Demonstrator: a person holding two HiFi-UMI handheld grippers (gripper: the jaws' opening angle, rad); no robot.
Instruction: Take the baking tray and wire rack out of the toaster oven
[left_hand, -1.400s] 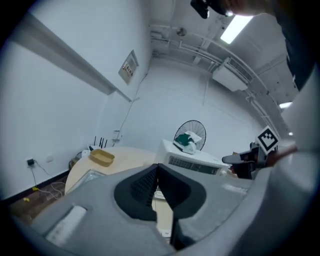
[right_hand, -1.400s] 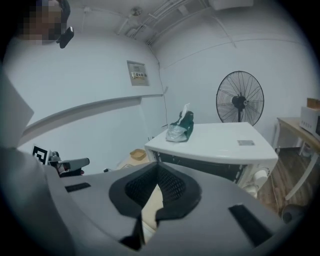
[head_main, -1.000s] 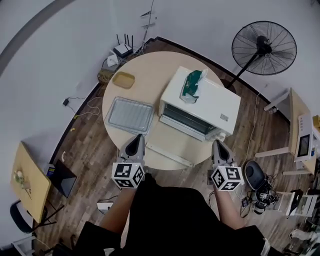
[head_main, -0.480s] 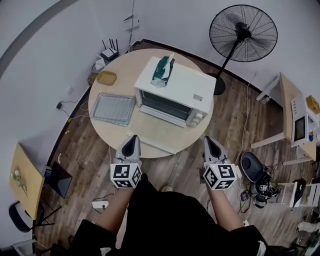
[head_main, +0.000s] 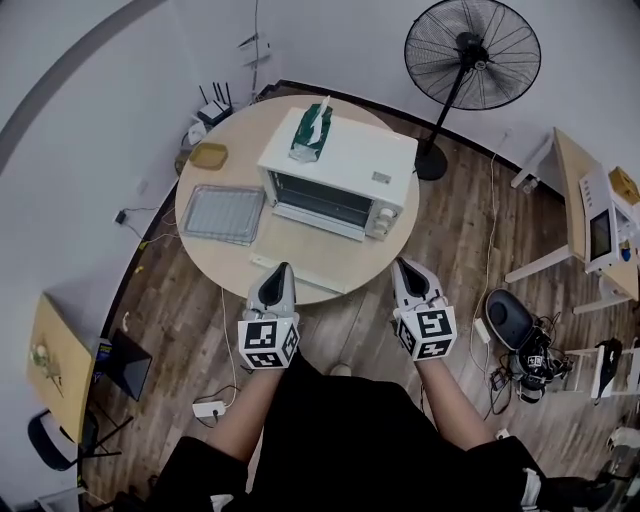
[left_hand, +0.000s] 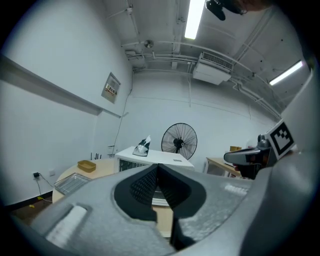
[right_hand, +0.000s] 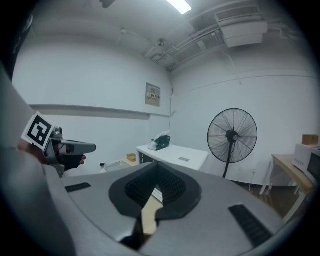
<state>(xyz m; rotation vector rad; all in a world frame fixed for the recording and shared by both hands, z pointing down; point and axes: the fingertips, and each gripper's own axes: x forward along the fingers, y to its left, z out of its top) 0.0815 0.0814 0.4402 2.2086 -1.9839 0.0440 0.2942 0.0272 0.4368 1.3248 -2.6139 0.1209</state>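
Both grippers are low in the head view, off the near edge of the round bench and over the wood floor, touching nothing. The left gripper has its jaws pressed together and empty. The right gripper has its jaw tips meeting too, with nothing between them.

The white toaster oven is at upper centre on the bench, its front facing the grippers. A green-and-white packet lies on top of it. The baking tray is flat on the bench just left of the oven, outside it. A grid shows on the tray, but I cannot tell whether that is the wire rack.

A small yellow dish sits above the tray near the bench edge. A black standing fan is on the floor at upper right.
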